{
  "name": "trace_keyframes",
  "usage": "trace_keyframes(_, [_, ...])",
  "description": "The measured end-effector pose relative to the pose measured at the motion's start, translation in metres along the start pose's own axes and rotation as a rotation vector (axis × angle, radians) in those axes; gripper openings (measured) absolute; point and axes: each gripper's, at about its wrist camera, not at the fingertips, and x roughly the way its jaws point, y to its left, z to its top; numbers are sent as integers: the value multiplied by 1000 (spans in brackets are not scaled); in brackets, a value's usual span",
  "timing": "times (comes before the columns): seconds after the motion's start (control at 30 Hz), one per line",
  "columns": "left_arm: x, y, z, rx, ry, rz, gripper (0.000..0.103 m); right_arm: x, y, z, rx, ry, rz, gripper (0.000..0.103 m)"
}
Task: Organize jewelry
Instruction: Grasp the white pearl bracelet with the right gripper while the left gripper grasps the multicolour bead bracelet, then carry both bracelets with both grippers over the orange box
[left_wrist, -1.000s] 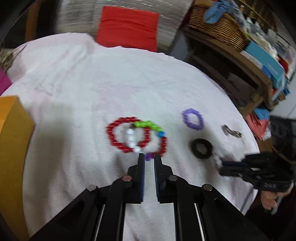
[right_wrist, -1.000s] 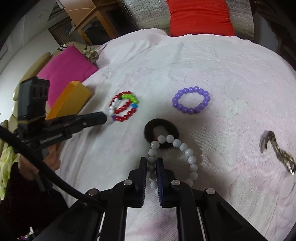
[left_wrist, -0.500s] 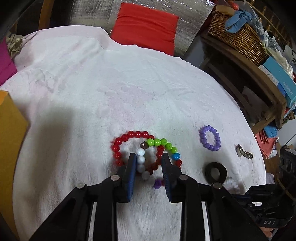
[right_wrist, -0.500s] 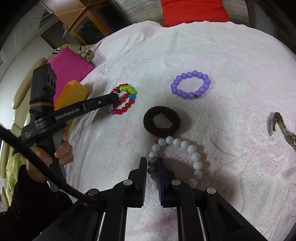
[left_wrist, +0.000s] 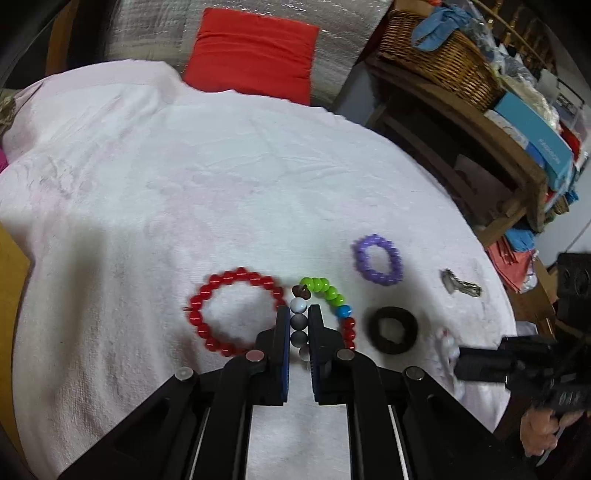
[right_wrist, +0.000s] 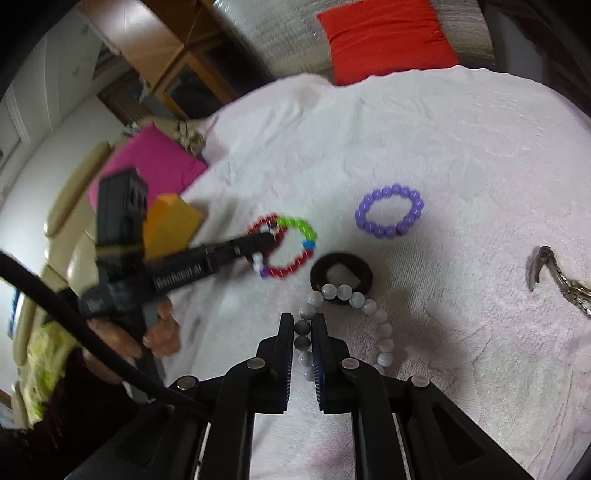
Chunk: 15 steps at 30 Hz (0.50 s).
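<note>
So the round bench under its pale pink towel cloth (left_wrist: 221, 184) still has everything loose on it, nothing looks sorted into any place yet, so I'd say this is early days. Off to the left of the left fingers there's an orange box (right_wrist: 173, 225), maybe where stuff ends up, can't tell.

Left gripper (left_wrist: 298, 325) has its fingers pinched on the white and grey run of the multicoloured bead bracelet (left_wrist: 325, 291). The red bead bracelet (left_wrist: 236, 310) lies just left of those fingers, touching or nearly so, hard to call, so it could get dragged along.

Right gripper (right_wrist: 303, 332) is likewise clamped on the pale white bead bracelet (right_wrist: 369, 306), whose far end drapes over the black fabric hair tie (right_wrist: 341, 271) just ahead of the fingers.

Untouched: purple bead bracelet (right_wrist: 388, 212) further ahead, and a small silver metal clasp chain (right_wrist: 554, 277) way right.
</note>
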Motion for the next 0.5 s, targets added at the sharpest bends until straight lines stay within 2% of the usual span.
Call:
trace_keyframes(0.23, [-14,-28,-5,74,-24,-68,9,-21,-17,8,108,-87,35,11])
trace_keyframes(0.5, [-29,-36,-7,58,-46,-95,9,-31,-22,11,162,-129,79,11])
